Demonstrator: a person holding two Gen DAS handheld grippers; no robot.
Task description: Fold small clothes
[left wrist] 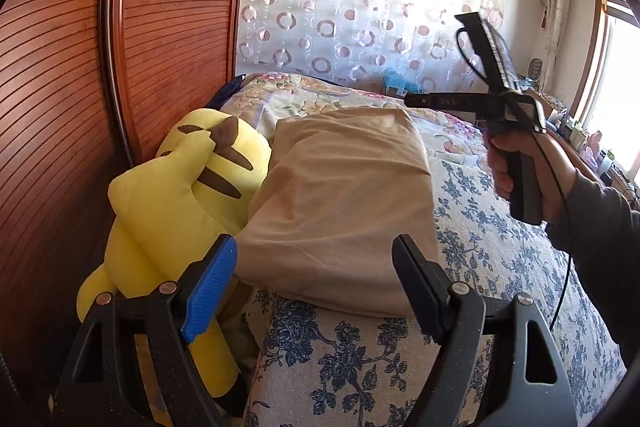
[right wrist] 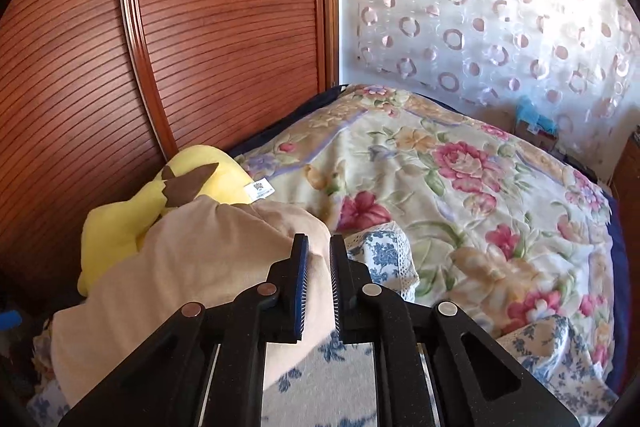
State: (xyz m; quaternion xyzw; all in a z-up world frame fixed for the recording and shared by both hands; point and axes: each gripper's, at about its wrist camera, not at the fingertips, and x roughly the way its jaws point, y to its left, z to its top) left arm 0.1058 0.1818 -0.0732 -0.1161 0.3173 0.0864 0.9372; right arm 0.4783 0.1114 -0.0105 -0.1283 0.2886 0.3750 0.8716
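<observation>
Left tongs [left wrist: 316, 263] gape wide, empty, over folded beige cloth [left wrist: 340, 199]; right tongs [right wrist: 319, 259] nearly closed, empty, at 3 o'clock

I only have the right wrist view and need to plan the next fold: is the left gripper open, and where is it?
Observer: The left gripper is open and empty, with the near edge of the cloth showing between its fingers.
Operator: Where is my right gripper relative to the cloth?
Observer: The right gripper is held up in the air to the right of the cloth, not touching it.
Operator: Does the cloth look folded?
Observer: Yes. From the left wrist it is a flat rectangular bundle on the sheet, with its left side against the plush.
</observation>
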